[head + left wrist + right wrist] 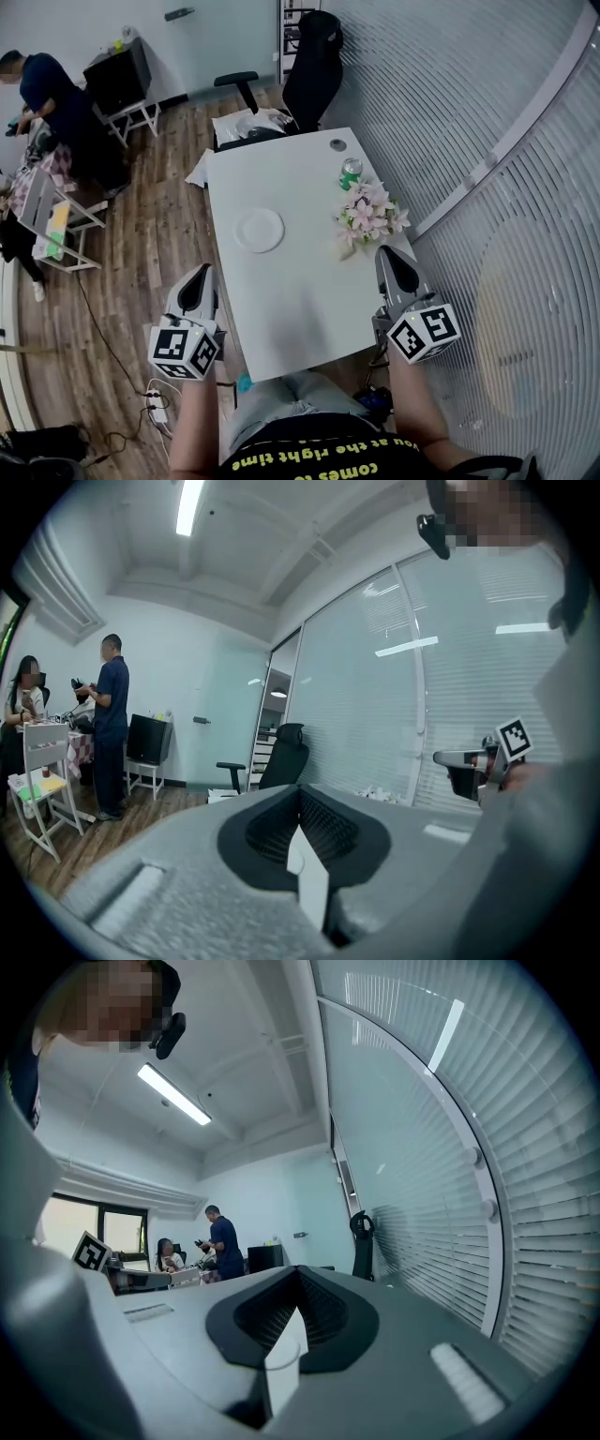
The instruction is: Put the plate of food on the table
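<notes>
Tabletop [300, 309], white and long, runs from the person out to a black office chair [312, 66] at its far end. The left gripper [201, 272] hangs just beside the near left edge and the right gripper [391, 253] at the near right edge, both clenched on nothing. Pink flowers [370, 214] sit at the right side. The white plate [260, 230] lies mid-table, left of them, with a green can [350, 173] farther off.

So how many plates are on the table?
1. The plate lies near the middle of the table, left of the flowers and nearer than the can. It looks empty. Nothing there seems big enough to hide another.
</notes>
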Available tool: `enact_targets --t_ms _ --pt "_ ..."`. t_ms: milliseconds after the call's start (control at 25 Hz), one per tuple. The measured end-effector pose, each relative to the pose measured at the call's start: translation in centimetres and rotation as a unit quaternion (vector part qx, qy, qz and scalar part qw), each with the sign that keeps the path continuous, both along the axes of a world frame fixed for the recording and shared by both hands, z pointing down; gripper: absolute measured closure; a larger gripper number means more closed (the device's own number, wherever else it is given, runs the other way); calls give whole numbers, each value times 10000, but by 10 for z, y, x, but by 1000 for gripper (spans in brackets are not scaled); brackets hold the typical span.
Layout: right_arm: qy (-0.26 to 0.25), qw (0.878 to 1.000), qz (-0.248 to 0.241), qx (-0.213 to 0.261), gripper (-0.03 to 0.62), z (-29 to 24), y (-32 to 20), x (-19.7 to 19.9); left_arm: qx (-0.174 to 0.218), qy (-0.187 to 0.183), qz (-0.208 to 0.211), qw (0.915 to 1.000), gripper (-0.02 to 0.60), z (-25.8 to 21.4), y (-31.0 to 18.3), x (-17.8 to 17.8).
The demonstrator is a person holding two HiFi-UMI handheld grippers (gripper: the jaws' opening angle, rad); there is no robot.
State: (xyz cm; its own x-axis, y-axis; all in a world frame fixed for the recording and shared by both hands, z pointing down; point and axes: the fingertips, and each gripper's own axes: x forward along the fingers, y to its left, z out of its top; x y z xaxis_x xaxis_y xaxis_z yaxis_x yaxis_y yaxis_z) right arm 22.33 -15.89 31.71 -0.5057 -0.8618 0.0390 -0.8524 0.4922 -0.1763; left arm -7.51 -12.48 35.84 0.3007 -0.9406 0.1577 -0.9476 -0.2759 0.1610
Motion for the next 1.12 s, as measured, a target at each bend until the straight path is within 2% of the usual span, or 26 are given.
enact_targets --t_ms 440,800,1120 --pt "73 9999 -16 -144 591 13 -14 -6 -96 20 -15 10000 581 7 -11 -6" --pt "147 9992 199 -300 591 28 -31 -8 -229 39 188 9996 581 19 -34 -10" --pt "251 9982 321 -436 591 43 -48 -12 -174 46 306 9994 581 24 -58 -11"
